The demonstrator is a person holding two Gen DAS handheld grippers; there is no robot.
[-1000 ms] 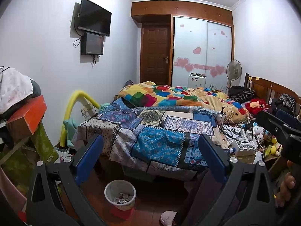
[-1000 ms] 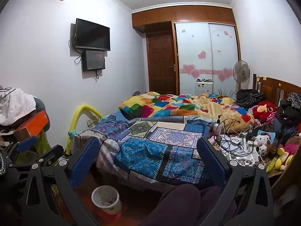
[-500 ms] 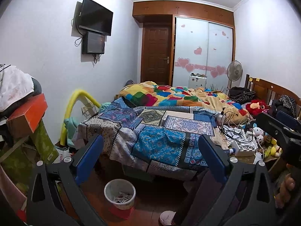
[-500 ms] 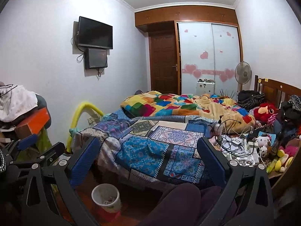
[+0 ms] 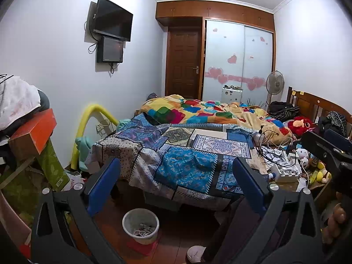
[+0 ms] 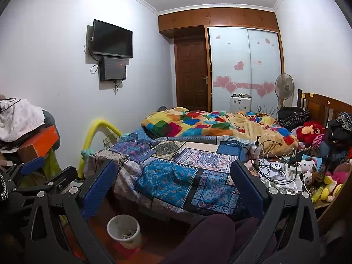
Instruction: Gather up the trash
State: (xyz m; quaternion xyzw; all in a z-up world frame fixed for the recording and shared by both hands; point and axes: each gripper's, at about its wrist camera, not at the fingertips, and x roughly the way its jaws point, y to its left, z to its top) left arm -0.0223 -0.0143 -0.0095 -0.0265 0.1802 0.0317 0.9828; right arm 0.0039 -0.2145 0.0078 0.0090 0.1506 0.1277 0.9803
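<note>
almost nothing is being shifted since a second ago: both views are only being drifted slightly, the wall screen sitting a little further right.

the bed (image 5: 189,154), one only, is being shown filling the room's middle under two quilts. one small table (image 6: 286,184) at its right edge is being crowded with cables, chargers and soft toys. one waste bin (image 5: 140,225) is being seen on the floor before the bed, upon a red mat, with crumpled paper scraps (image 5: 143,233) lying inside; that is where the trash is being kept. whether further litter is lying on the table cannot be told.

such scraps are being judged light, soft and crushable, best pinched anywhere at a raised fold; the bin is being judged light and stiff, best taken at its rim.

the left hand-held gripper (image 5: 176,187) is being held wide apart and empty, and the right hand-held gripper (image 6: 173,187) likewise, both well above the bin.
</note>
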